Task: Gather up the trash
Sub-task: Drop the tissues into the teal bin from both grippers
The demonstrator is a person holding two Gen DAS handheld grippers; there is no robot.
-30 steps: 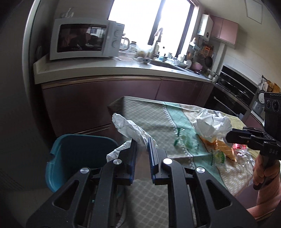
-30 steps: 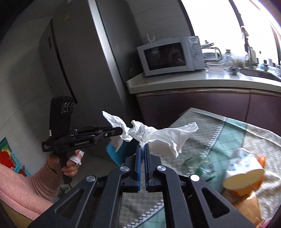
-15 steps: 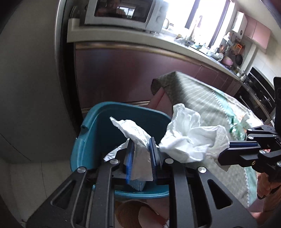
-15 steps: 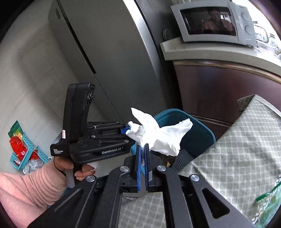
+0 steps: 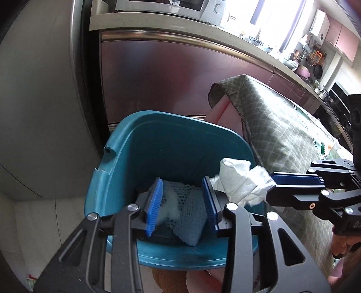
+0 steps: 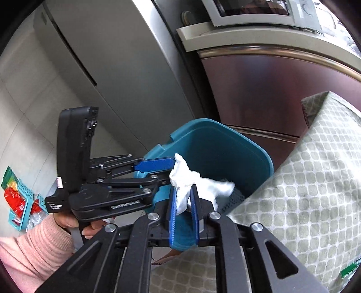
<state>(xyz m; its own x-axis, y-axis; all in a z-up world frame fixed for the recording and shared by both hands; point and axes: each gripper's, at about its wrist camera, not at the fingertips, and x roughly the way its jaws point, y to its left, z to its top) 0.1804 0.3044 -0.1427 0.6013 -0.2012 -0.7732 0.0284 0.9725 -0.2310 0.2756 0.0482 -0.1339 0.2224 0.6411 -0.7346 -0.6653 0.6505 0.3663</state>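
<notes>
A teal trash bin stands on the floor beside the table; it also shows in the right wrist view. My left gripper is open and empty over the bin, above grey mesh foam and a white wad lying inside. My right gripper holds a crumpled white tissue between its blue pads over the bin's rim. The tissue and the right gripper also show at the right of the left wrist view. The left gripper shows open at the left of the right wrist view.
A table with a green patterned cloth stands right of the bin. Maroon cabinets and a counter with a microwave are behind. A grey fridge is to the left. A small basket lies on the floor.
My left gripper has opened and dropped its tissue into the bin. Both grippers have moved lower over the bin. The right jaws have parted somewhat, the tissue still between them.
</notes>
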